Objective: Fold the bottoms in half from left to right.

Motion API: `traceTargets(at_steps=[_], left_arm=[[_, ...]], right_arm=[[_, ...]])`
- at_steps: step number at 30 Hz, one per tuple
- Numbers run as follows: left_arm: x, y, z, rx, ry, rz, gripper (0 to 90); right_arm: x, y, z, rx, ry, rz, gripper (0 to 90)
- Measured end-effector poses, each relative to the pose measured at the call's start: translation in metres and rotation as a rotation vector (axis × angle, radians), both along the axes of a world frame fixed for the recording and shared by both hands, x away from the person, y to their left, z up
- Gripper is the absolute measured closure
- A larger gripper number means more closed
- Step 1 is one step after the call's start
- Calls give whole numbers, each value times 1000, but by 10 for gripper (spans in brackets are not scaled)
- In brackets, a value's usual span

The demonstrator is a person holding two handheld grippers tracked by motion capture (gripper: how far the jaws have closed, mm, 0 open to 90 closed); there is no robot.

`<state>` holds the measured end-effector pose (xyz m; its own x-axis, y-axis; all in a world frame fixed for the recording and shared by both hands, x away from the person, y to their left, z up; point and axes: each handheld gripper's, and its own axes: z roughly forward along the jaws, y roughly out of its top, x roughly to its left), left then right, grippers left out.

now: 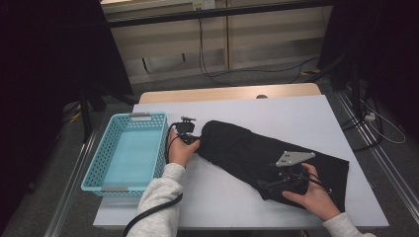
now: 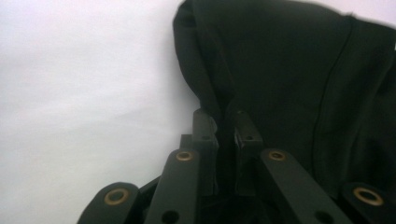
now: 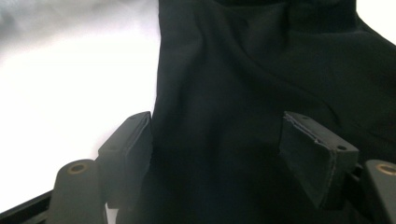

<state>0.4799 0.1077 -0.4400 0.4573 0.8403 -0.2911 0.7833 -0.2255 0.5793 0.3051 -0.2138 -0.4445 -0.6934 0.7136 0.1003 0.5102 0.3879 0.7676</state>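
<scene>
A light blue basket (image 1: 129,150) sits at nine o'clock on the white table (image 1: 296,118). Beyond the table's far edge, at twelve o'clock, black cables (image 1: 257,70) trail over the grey floor (image 1: 222,81) before a pale wall (image 1: 217,42).

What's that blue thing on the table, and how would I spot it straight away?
Start at the white table and look to its left edge. There sits a light blue plastic basket, rectangular, with perforated walls and a grey handle at each short end. It lies beside the black garment and is the one coloured, rigid thing there.
</scene>
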Motion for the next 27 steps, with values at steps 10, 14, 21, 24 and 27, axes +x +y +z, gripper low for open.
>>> traceTargets(at_steps=[10, 14, 21, 24, 27], left_arm=[[-3, 17, 22, -20, -13, 99, 853], [-2, 19, 21, -10, -12, 104, 854], [1, 22, 23, 9, -15, 122, 854], [2, 24, 30, 19, -24, 130, 854], [2, 27, 38, 22, -38, 134, 854]], right_arm=[[3, -11, 1, 4, -8, -51, 225], [4, -18, 1, 10, -12, -77, 220], [6, -24, 0, 4, -12, -100, 215], [6, -26, 0, 4, -13, -106, 212], [7, -28, 0, 4, -16, -114, 206]])
